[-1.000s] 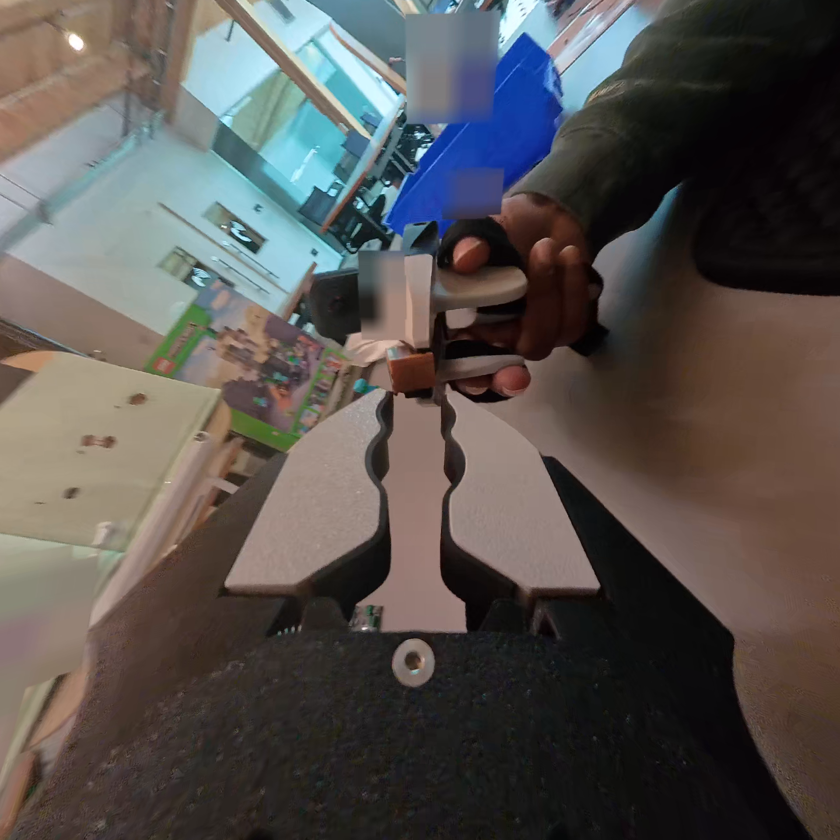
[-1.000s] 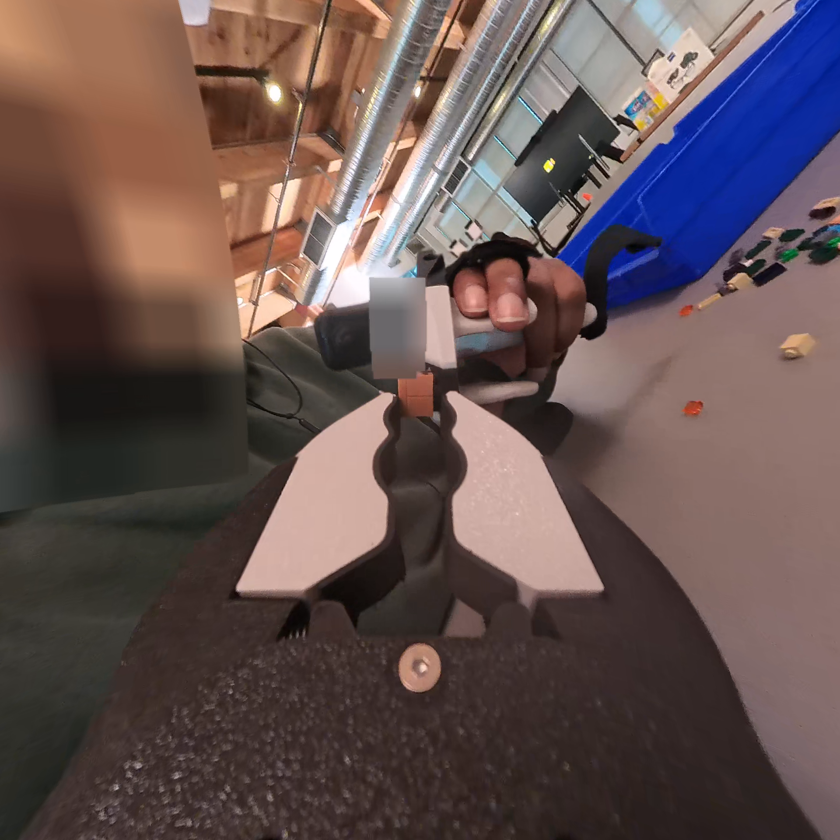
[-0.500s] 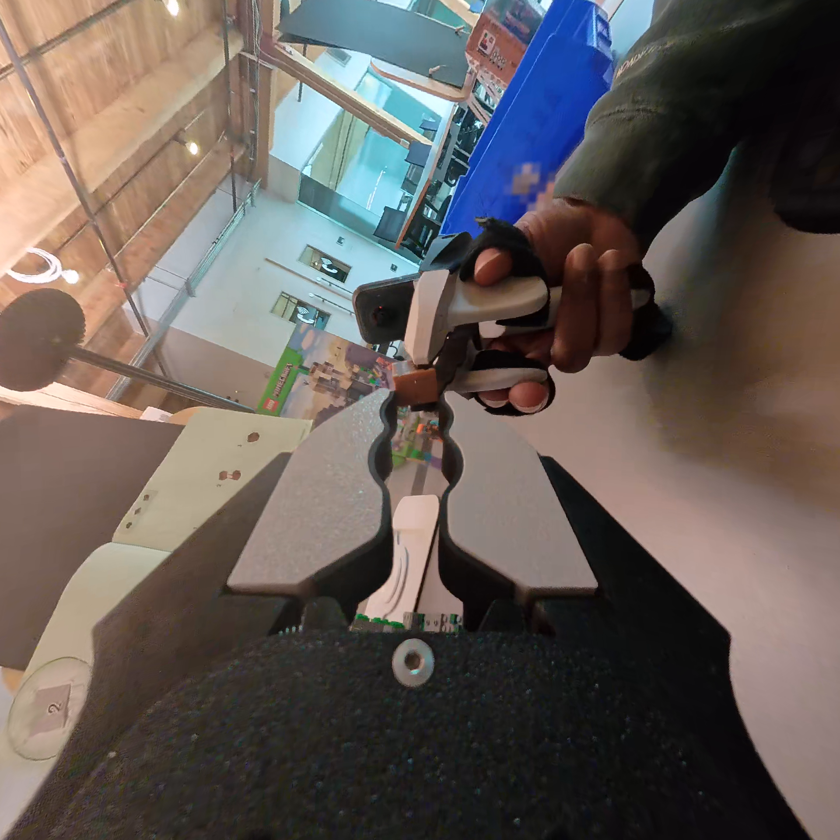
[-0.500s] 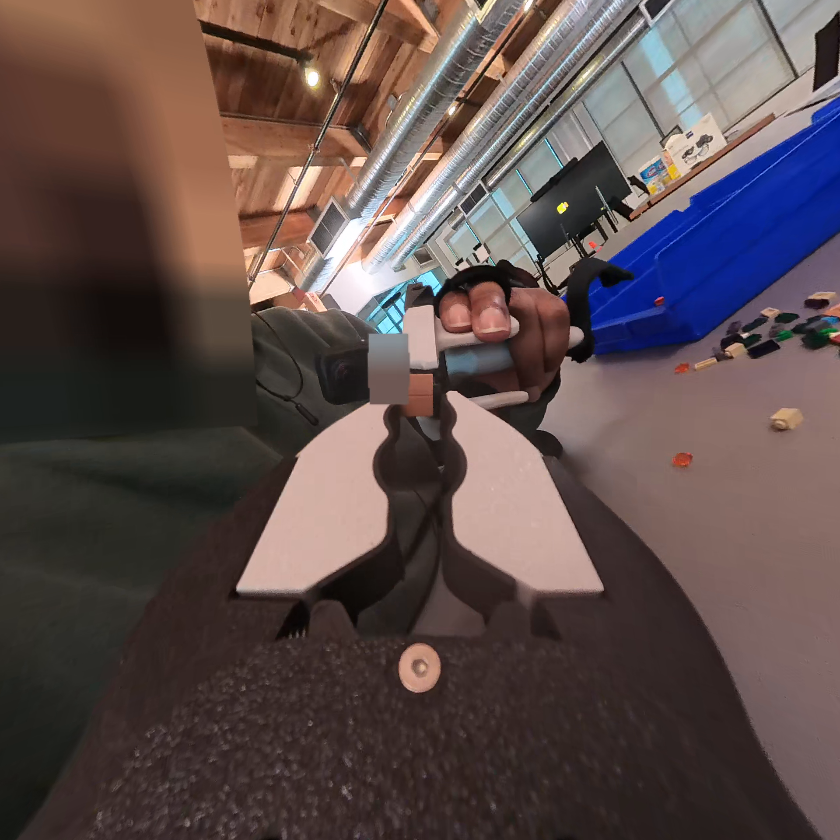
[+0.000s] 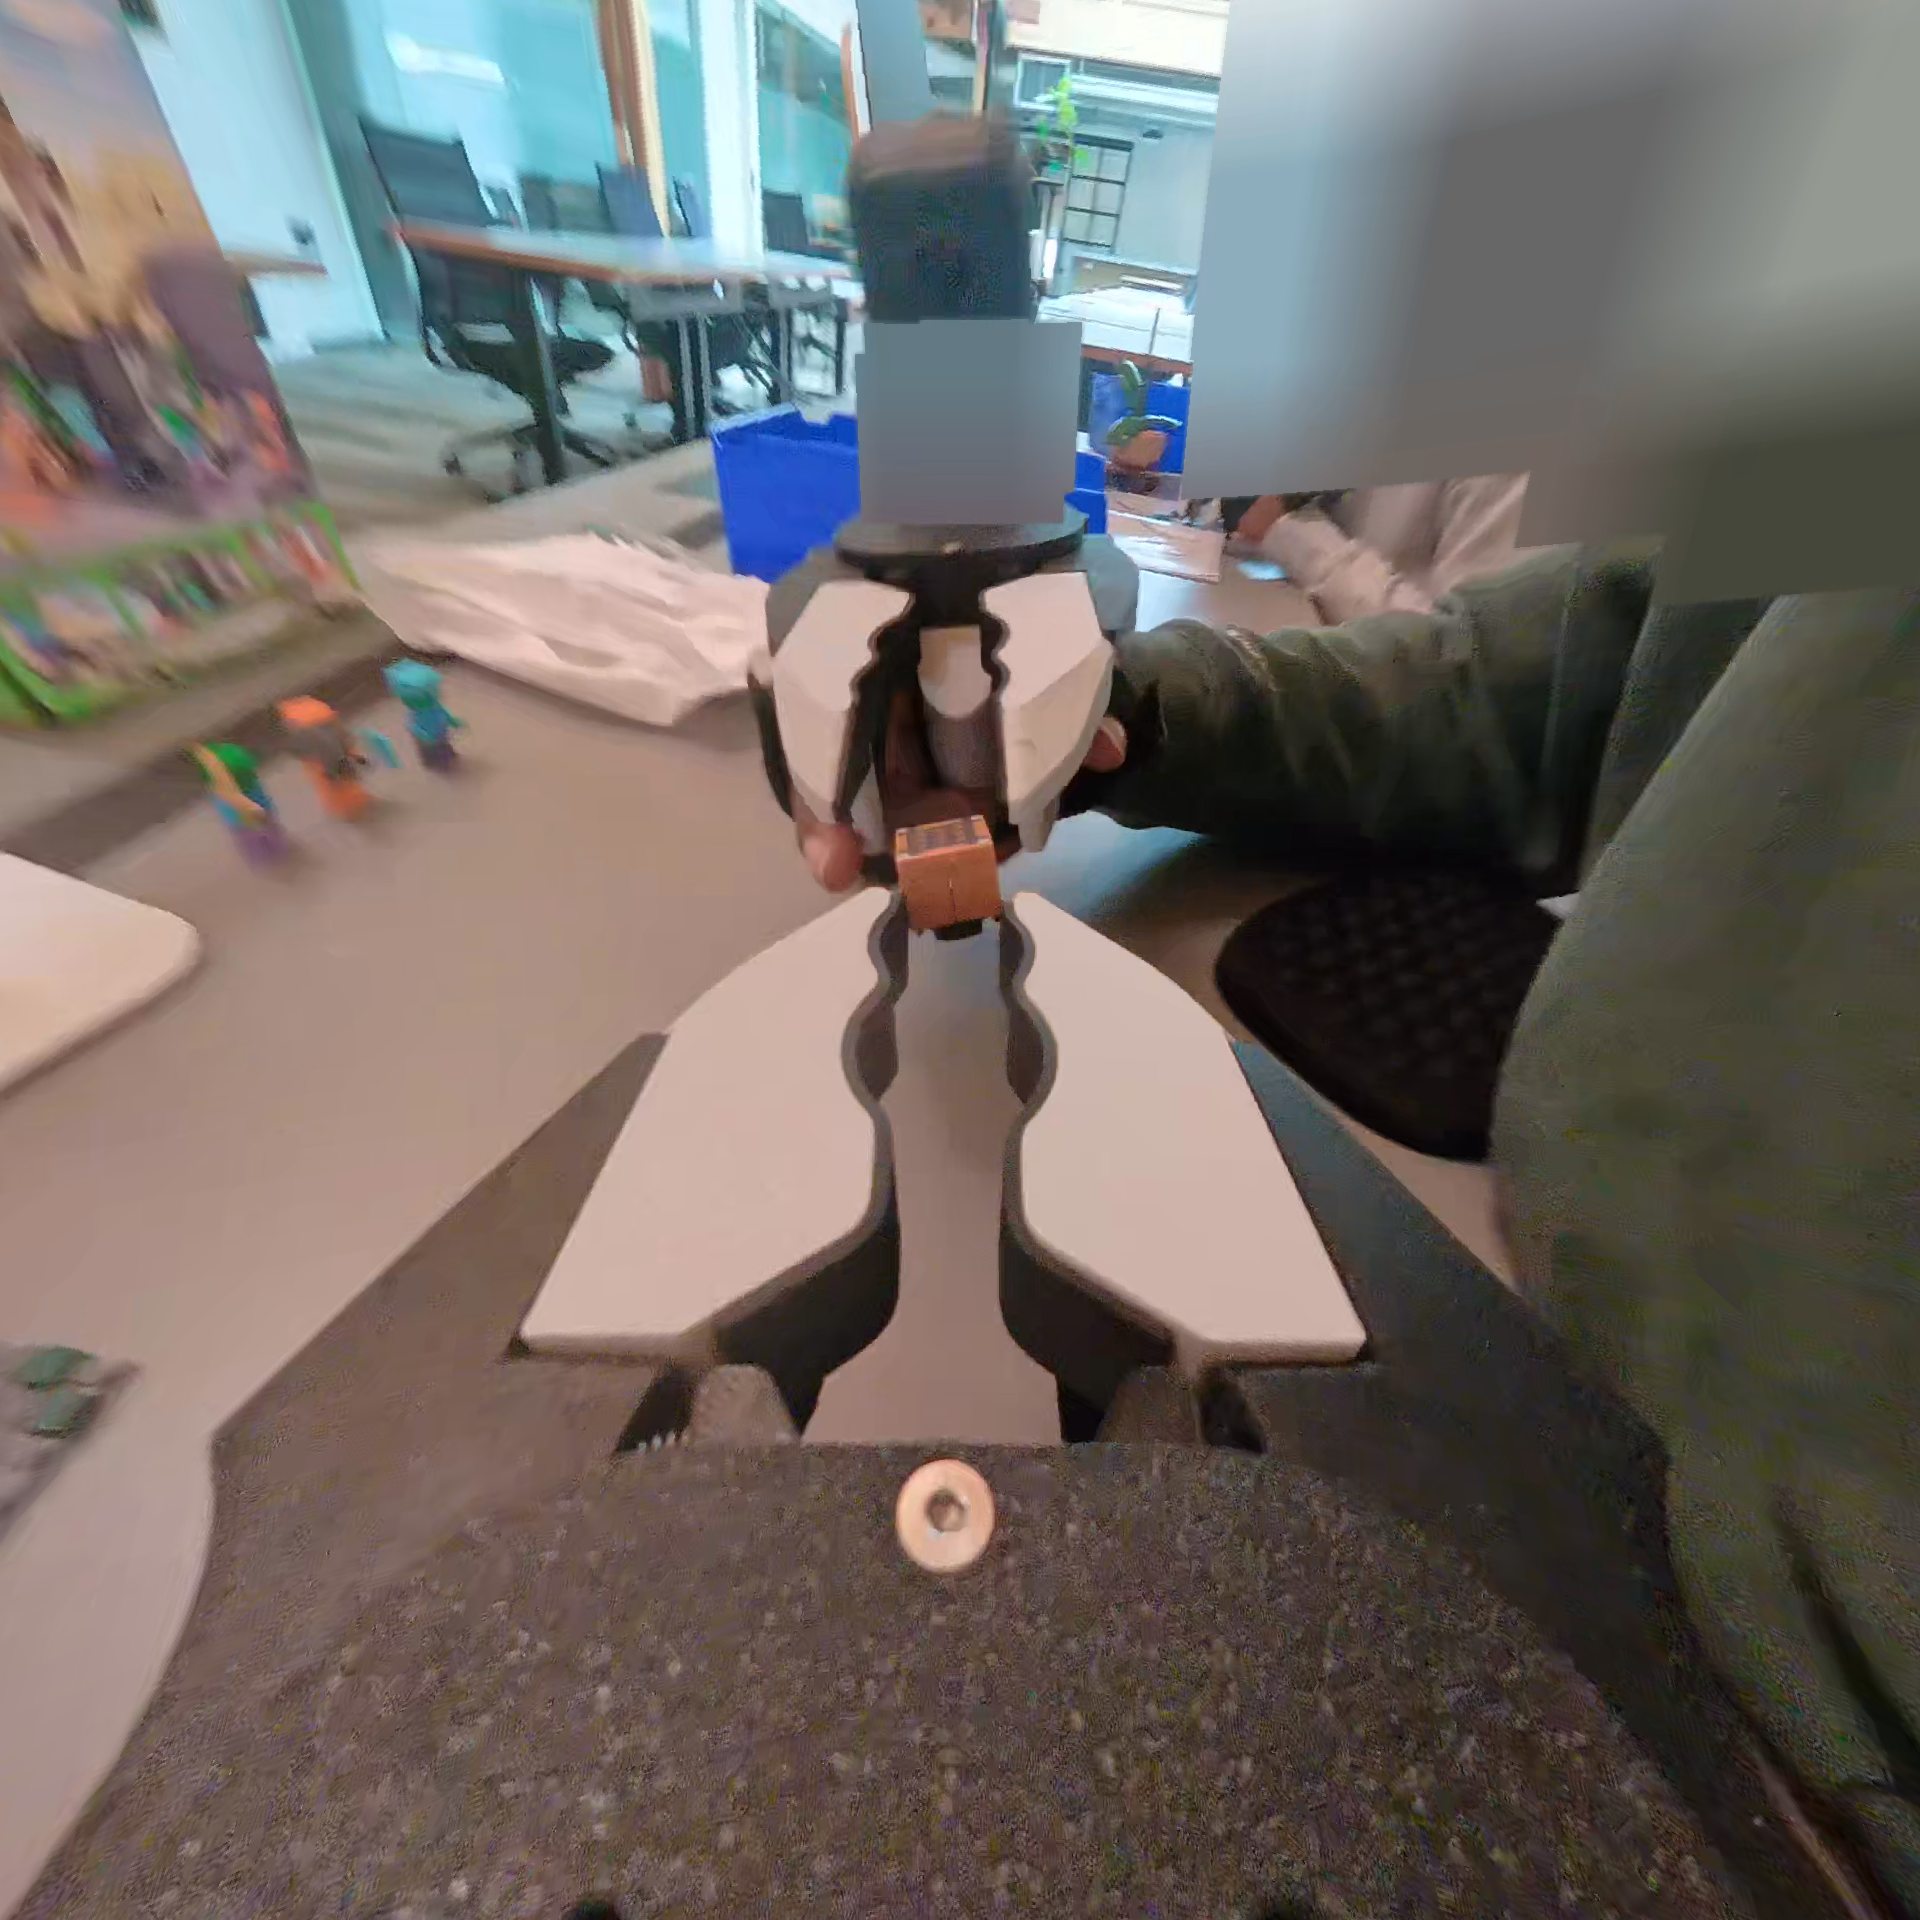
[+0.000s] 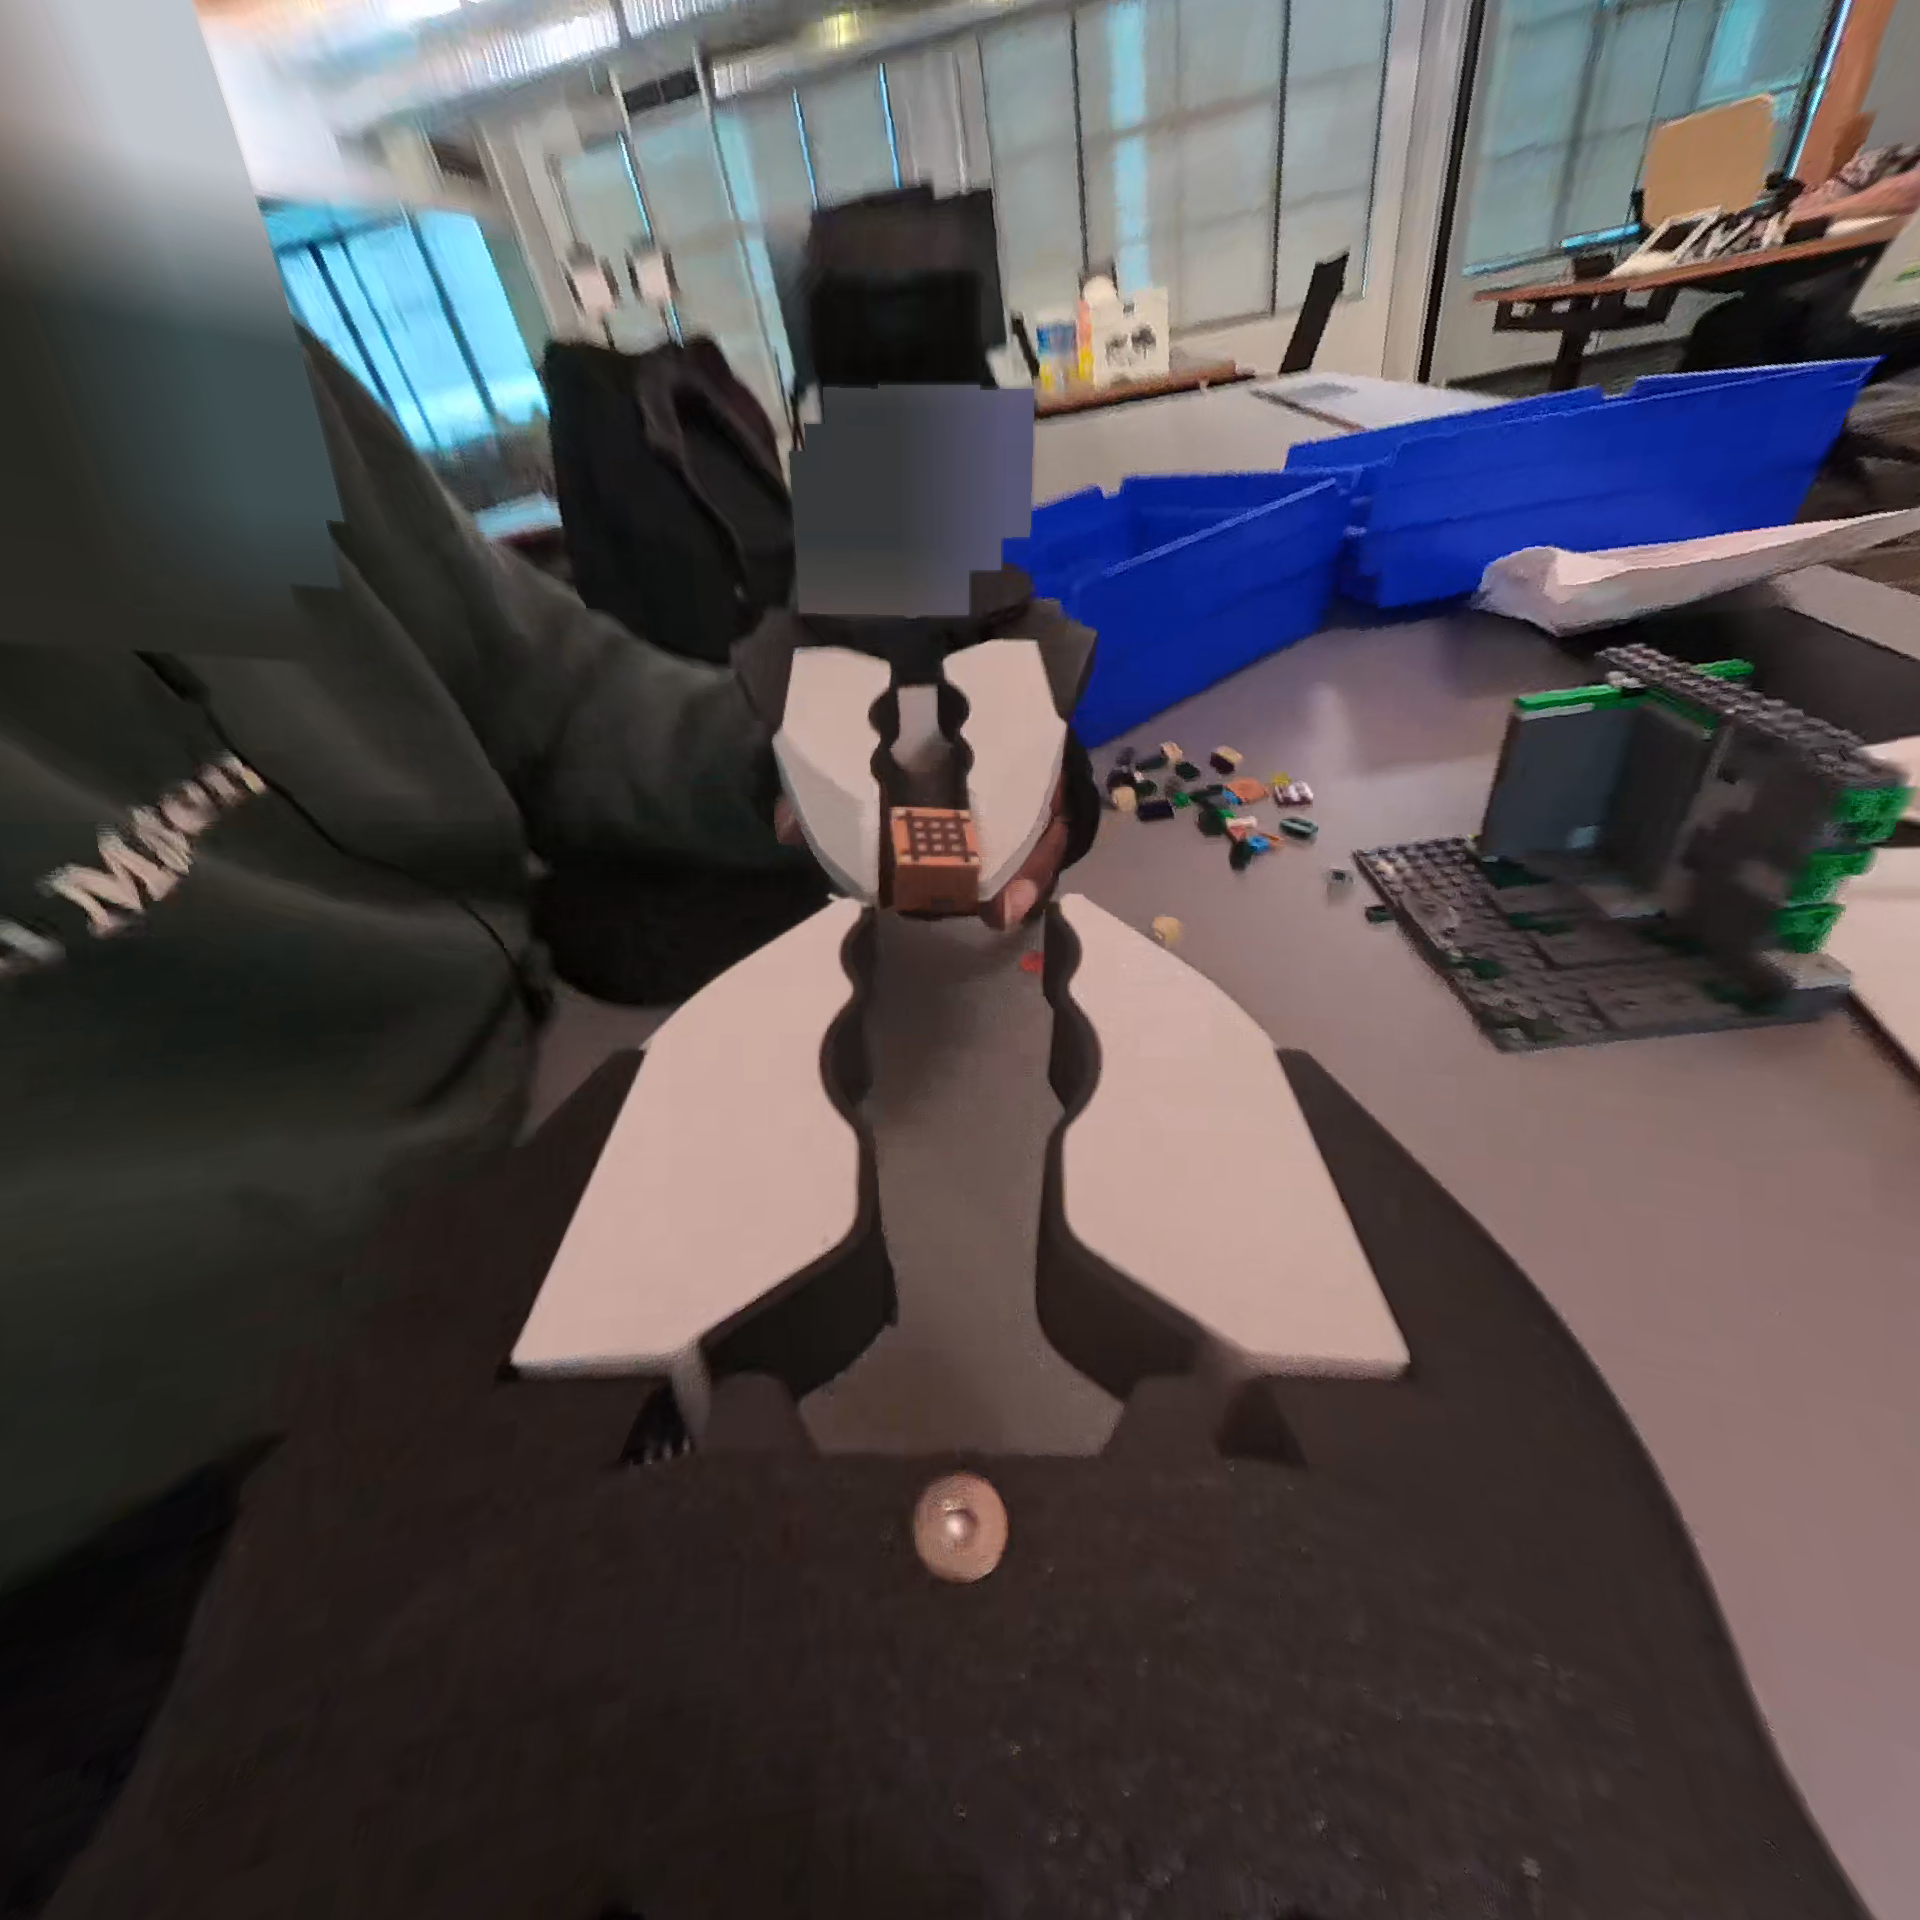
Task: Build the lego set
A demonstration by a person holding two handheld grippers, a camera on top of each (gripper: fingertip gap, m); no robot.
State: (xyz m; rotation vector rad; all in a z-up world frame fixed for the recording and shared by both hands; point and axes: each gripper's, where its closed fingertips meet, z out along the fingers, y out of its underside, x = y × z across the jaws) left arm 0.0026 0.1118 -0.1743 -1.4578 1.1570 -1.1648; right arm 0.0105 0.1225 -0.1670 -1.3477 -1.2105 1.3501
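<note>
A small brown lego cube (image 5: 945, 873) with a grid-printed face (image 6: 935, 857) hangs in the air between my two grippers, which face each other tip to tip. My left gripper (image 5: 948, 914) is shut on the cube. In the right wrist view the left gripper (image 6: 935, 888) shows with the cube between its tips. My right gripper (image 6: 956, 914) is just in front of the cube, jaws a little wider than it, not gripping. In the left wrist view the right gripper (image 5: 935, 826) sits behind the cube. A half-built grey and green lego structure (image 6: 1662, 831) stands at the right.
Loose lego pieces (image 6: 1216, 800) lie near blue bins (image 6: 1455, 520). Three minifigures (image 5: 322, 769) stand at the left by the set's box (image 5: 125, 468) and a white bag (image 5: 582, 623). A person's green sleeve (image 5: 1351, 707) and a black mesh pad (image 5: 1371, 1008) fill the right side.
Both grippers have swung down from tilted to level with the table, still tip to tip. The right gripper's jaws have widened off the cube; the left still holds it.
</note>
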